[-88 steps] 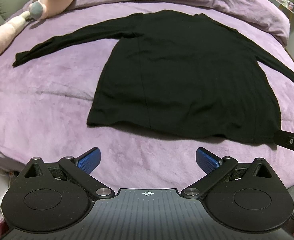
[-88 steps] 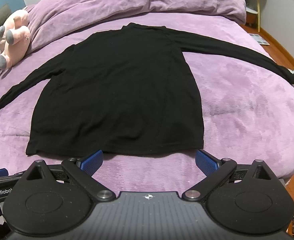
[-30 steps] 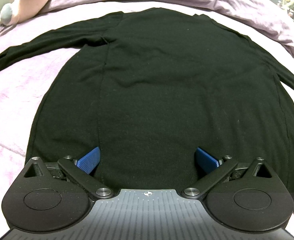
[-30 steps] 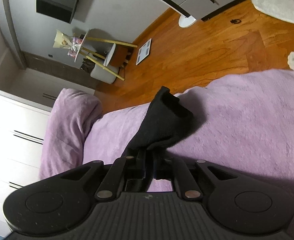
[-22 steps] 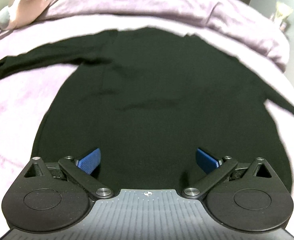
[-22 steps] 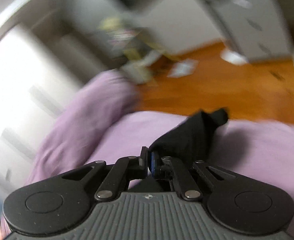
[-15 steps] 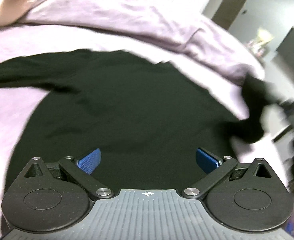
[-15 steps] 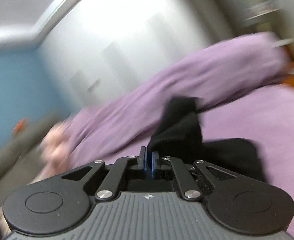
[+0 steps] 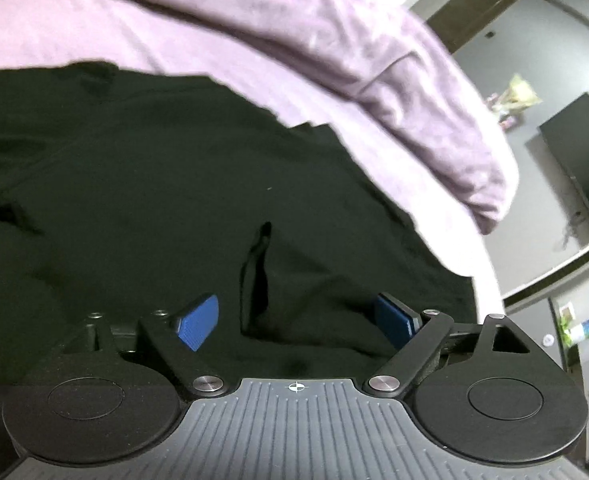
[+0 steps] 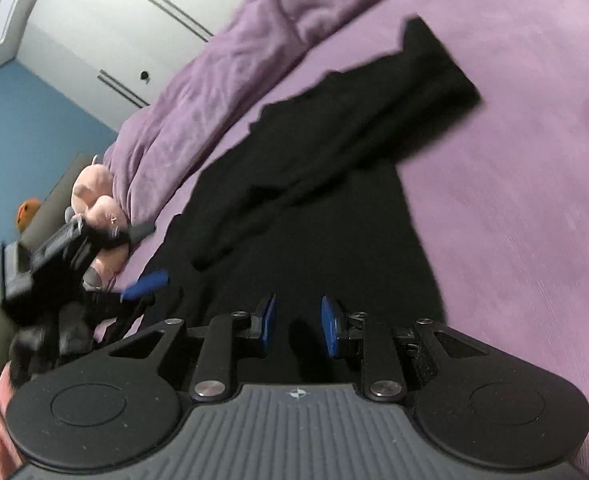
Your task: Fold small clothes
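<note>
- Folding has begun: the black long-sleeved top (image 10: 322,208) lies flat on the purple bed (image 10: 534,184), and its right sleeve (image 10: 358,120) is already laid back across the body.
- Left to do, as I judge it: the other sleeve, which shows in neither view, then the sides and the hem.
- Right gripper (image 10: 297,326) has just been opening; its blue pads stand a little apart over the cloth with nothing between them.
- Left gripper (image 9: 297,318) is spread wide low over the top, though its jaws have just been closing somewhat; a raised crease (image 9: 256,276) lies between the pads, not pinched.
- No brand, label or writing can be read in either view.
</note>
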Demonstrator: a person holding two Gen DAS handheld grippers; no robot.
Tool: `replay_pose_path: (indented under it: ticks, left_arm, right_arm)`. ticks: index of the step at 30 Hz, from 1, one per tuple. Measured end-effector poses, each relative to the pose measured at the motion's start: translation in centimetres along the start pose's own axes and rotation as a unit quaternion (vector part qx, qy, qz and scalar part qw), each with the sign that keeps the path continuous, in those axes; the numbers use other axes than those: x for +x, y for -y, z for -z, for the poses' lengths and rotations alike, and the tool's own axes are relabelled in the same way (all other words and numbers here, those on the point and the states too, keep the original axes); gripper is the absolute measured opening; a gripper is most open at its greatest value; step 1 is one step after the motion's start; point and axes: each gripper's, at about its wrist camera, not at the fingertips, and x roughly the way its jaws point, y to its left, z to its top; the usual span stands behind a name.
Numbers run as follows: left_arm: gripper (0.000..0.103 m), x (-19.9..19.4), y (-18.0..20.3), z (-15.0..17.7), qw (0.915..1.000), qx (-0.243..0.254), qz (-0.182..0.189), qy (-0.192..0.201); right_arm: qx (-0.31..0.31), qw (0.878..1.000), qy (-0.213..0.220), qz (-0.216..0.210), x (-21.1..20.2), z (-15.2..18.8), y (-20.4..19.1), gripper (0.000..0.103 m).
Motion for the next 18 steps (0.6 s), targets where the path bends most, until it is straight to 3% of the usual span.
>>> replay_pose_path:
  ticks: [2,6,7,8,10,13,15,18]
  left_arm:
    - [0.068,2.2,-0.3,-0.7,0.9994,-0.01,-0.002,-0.034]
    - [0.065,3.5,-1.0,-1.3,0.9985,-0.037,0.01,-0.038]
    - [0.06,3.6,-1.1,-1.5,0.9983,-0.043,0.015,-0.036]
    - [0.042,3.8,-1.0,-1.7,0.9982,-0.044,0.02,-0.036]
    - [0.019,4.5,-0.8,-1.7,0.9974,-0.042,0.024,-0.053]
    - [0.008,5.6,-0.3,-1.4,0.9969,-0.028,0.017,-0.071]
    - [0.006,5.1,0.4,-1.3,0.9983,-0.005,0.007,-0.058]
    - [0.005,2.3,1.6,-2.8,0.9997,0.022,0.008,-0.007]
  right_arm:
    - [0.011,1.0,0.005,-0.009,-0.2,0.2,0.4,0.023]
    - [0.011,1.0,0.008,-0.01,0.0,0.7,0.7,0.023]
    - [0.008,1.0,0.008,-0.01,0.1,0.7,0.7,0.023]
    - [0.004,1.0,0.006,-0.01,0.1,0.8,0.6,0.023]
    - [0.004,1.0,0.004,-0.012,0.3,0.6,0.6,0.023]
    - [0.011,1.0,0.003,-0.013,0.1,0.6,0.9,0.023]
    - [0.011,1.0,0.0,-0.01,0.1,0.4,0.8,0.023]
    - [0.015,1.0,-0.01,-0.006,0.3,-0.4,0.4,0.024]
